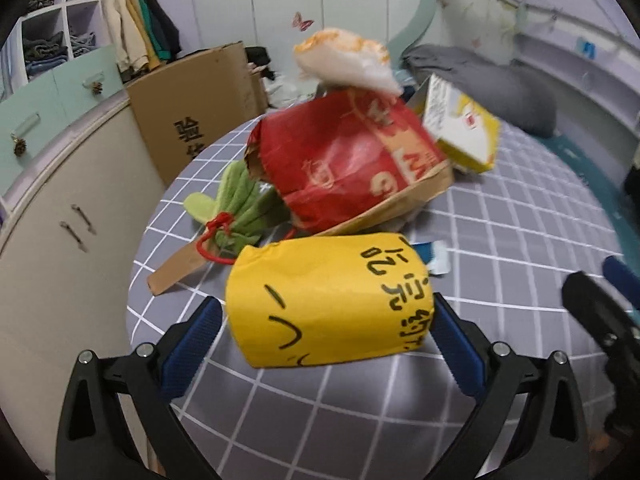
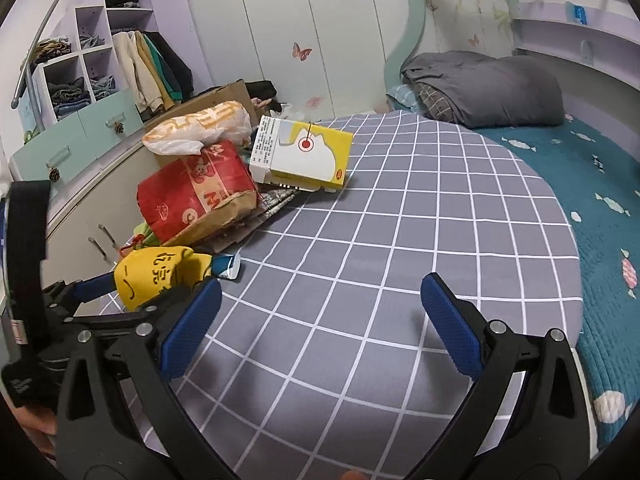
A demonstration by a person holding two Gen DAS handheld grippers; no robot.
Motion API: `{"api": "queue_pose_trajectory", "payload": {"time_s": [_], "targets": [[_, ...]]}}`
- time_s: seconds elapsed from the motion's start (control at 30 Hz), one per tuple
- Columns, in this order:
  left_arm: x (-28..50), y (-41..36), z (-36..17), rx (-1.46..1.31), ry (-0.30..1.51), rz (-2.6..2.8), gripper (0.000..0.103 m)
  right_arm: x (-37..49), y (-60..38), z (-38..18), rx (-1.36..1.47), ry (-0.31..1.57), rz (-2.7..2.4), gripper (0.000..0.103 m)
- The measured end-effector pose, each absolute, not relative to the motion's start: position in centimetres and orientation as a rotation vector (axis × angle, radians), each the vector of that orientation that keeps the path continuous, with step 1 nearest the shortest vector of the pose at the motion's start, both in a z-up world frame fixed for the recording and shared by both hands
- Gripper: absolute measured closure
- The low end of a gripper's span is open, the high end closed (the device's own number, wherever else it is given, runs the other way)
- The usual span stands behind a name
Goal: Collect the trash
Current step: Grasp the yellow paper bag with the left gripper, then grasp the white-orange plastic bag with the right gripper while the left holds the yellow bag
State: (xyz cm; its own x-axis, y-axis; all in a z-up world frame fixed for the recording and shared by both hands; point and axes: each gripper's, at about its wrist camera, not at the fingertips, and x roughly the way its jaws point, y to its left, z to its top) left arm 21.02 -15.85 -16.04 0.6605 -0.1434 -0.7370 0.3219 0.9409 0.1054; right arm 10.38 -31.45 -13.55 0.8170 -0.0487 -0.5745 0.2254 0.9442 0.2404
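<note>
A yellow paper bag (image 1: 328, 300) with black handwriting sits between the blue pads of my left gripper (image 1: 326, 330). The jaws stand wide around it, and the left pad shows a small gap. The bag also shows in the right wrist view (image 2: 154, 276). Behind it lie a red and brown paper bag (image 1: 344, 164), a white and orange plastic bag (image 1: 346, 58), a yellow and white box (image 1: 460, 128) and a green plush toy (image 1: 240, 208). My right gripper (image 2: 320, 324) is open and empty above the checked sheet, to the right of the pile.
The grey checked sheet (image 2: 360, 240) covers the bed, with a teal blanket (image 2: 600, 220) at right and a folded grey duvet (image 2: 488, 88) at the back. A cardboard box (image 1: 192, 108) and white cabinets (image 1: 60, 220) stand to the left. A small blue packet (image 2: 226, 266) lies by the yellow bag.
</note>
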Motion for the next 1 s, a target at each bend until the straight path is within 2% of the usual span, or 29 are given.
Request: {"api": "queue_pose_trajectory", "payload": {"time_s": [0.07,0.1,0.13,0.5,0.8,1.0], "targets": [[21.3,-16.1,-16.2,0.237,0.819,-0.258,0.005,10.7,-31.5,-13.8,0.309,0.607,-0.143,0.006],[21.1,-15.8,-16.0,0.224,0.814,-0.259,0.015,10.8,-31.5,-13.8,0.31,0.609,-0.14,0.006],[21.0,-15.4,-15.7,0.198,0.811,-0.268,0.015,10.9,-31.5,-13.8,0.309,0.611,-0.136,0.006],[17.7,-9.4,-10.9,0.001,0.648,-0.304,0.016,12.7,-29.7,-11.1,0.274,0.568,-0.073,0.006],[21.4,-3.4,-7.4,-0.071,0.563,-0.106,0.016,18.4,-25.2,-7.0,0.219,0.527,0.012,0.006],[24.3,-1.2,-6.7,-0.083,0.567,-0.027,0.016,25.3,-23.4,-6.3,0.206,0.611,-0.036,0.006]]}}
